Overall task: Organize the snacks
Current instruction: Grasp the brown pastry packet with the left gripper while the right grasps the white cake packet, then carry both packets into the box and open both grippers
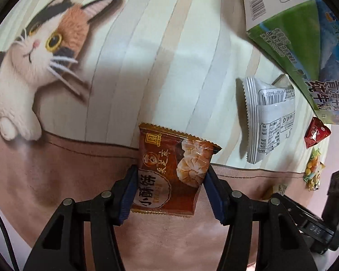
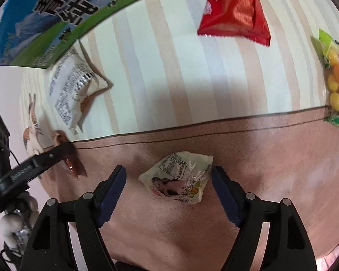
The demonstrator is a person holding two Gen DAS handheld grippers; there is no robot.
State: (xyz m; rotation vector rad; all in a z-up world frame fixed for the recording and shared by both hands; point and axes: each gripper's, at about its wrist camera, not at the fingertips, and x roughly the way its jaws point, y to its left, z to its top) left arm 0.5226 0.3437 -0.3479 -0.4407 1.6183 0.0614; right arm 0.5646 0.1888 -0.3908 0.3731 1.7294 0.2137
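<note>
Left gripper (image 1: 169,194) pinching brown pastry packet (image 1: 174,171) by side edges so you can carry it; right gripper (image 2: 169,196) spread, straddling cream snack wrapper (image 2: 180,178) lying on pink cloth (image 2: 260,180), positioned for pickup

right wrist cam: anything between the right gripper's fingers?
Yes. In the right wrist view a pale crumpled snack packet lies on the pink cloth between the open right gripper fingers; neither pad presses on it.
</note>
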